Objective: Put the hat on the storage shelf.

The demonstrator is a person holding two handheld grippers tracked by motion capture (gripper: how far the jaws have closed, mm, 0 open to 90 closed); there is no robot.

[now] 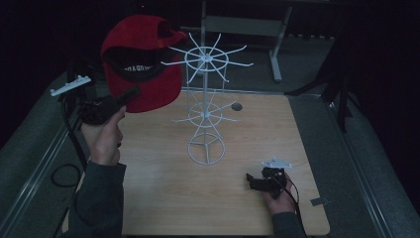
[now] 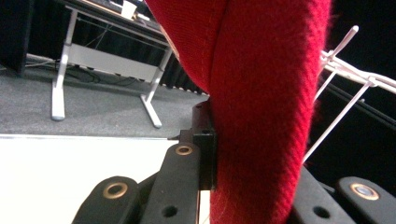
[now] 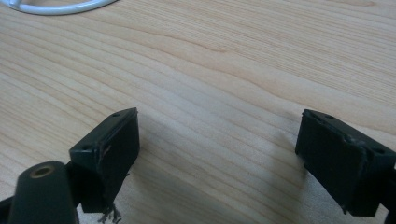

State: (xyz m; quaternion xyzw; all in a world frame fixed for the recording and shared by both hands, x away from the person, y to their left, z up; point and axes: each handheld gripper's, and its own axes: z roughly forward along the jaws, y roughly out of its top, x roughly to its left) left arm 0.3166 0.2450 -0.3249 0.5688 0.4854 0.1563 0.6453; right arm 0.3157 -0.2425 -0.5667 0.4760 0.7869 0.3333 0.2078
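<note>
Left tongs (image 1: pixel 130 94) clamped on red cap (image 1: pixel 143 64) at ten o'clock of wire rack (image 1: pixel 205 106), right tongs (image 1: pixel 255 179) gaping empty on counter (image 1: pixel 163 198) — could snag a prong, tip rack — thin brim grip.

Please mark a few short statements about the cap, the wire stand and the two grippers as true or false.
1. The left gripper is shut on the red cap. True.
2. The cap lies flat on the wooden table. False: it is held up in the air beside the top ring of the white wire stand.
3. The right gripper has its fingers spread open with nothing between them. True.
4. The right gripper grips the base ring of the stand. False: it rests on the table near the front edge, apart from the stand.
5. The wire stand has tipped over. False: it stands upright on the table.
</note>
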